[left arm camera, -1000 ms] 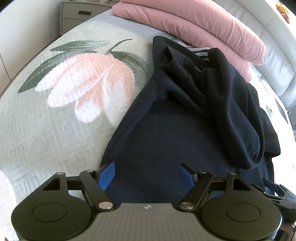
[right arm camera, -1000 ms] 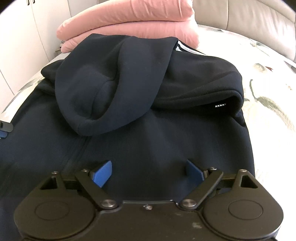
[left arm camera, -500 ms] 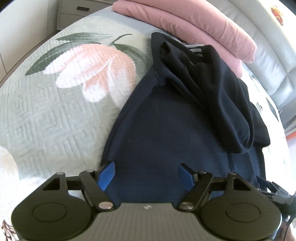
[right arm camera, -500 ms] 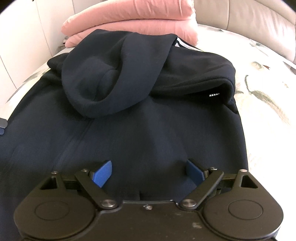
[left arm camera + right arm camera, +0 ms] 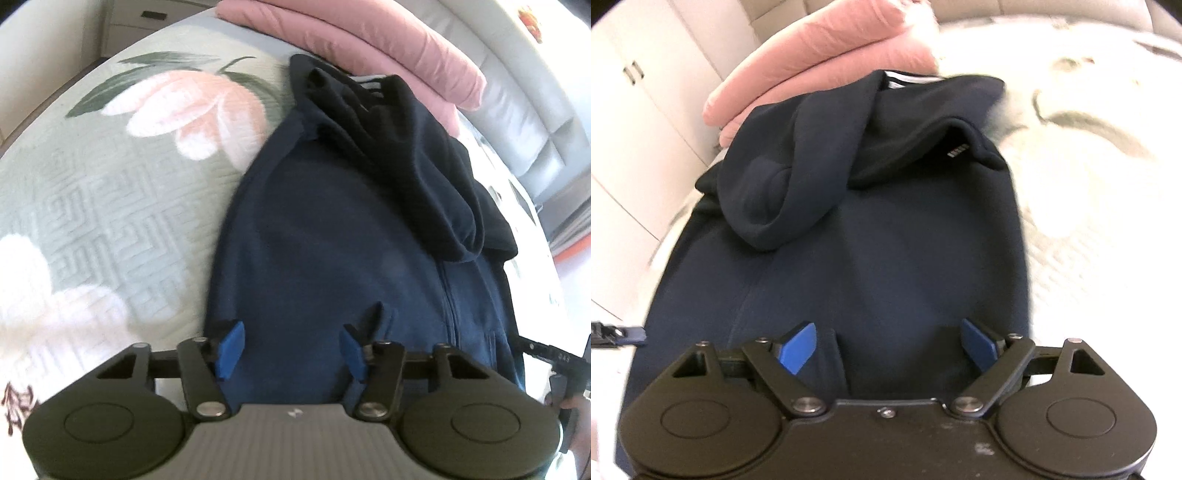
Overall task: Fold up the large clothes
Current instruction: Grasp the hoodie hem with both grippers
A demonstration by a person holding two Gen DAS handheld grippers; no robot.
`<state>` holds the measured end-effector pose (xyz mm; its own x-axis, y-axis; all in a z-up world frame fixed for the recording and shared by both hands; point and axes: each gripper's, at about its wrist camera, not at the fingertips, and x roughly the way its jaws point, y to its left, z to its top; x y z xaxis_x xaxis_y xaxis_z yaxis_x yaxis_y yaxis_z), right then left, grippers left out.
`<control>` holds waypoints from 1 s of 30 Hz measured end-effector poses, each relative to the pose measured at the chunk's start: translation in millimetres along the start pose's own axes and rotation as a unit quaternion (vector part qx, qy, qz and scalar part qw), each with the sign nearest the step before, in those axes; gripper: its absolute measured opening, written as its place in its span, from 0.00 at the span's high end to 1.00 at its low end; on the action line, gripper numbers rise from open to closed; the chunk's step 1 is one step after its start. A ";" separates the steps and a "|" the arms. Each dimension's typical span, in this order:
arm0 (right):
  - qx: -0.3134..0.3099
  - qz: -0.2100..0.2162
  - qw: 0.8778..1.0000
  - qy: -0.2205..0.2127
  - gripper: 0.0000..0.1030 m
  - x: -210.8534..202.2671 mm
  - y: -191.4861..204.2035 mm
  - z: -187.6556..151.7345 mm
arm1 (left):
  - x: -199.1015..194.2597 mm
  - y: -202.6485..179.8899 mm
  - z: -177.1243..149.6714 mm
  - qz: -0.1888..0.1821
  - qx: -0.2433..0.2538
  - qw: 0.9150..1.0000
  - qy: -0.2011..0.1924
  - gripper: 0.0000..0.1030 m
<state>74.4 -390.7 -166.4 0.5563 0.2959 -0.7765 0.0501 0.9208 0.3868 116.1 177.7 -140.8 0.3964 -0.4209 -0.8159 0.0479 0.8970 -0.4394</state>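
Left wrist view: navy hoodie (image 5: 332, 236) flat on floral quilt (image 5: 110, 192), hood flopped over back. Left gripper (image 5: 290, 349) and right gripper (image 5: 886, 345) both wide open, empty, at hem. Fleece looks thick, soft, heavy, limp; best pinched at hem corners.

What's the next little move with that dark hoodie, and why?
Probably close both open grippers on the near hem of the navy zip-up hoodie: the left gripper and right gripper each straddle it, gripping nothing yet.
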 end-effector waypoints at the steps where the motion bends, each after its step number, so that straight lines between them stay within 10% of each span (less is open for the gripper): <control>1: 0.003 -0.003 1.000 0.000 0.05 -4.7 -3.8 0.6 | -1.6 3.6 0.0 -0.004 -0.007 1.000 0.001 0.44; 17: 0.030 -0.023 0.999 0.008 0.10 -32.3 -37.6 -8.3 | -3.7 -5.0 -14.9 -0.004 0.007 1.000 0.014 0.47; 30: 0.006 0.107 0.991 0.082 0.08 -54.0 -32.1 -71.9 | -26.2 18.5 -55.0 -0.060 0.003 0.997 0.048 0.49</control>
<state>-16.9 -418.0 -172.7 0.4129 0.5226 -0.7459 -0.0449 0.8297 0.5565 56.2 197.8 -148.1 0.2971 -0.5355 -0.7905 0.0955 0.8404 -0.5334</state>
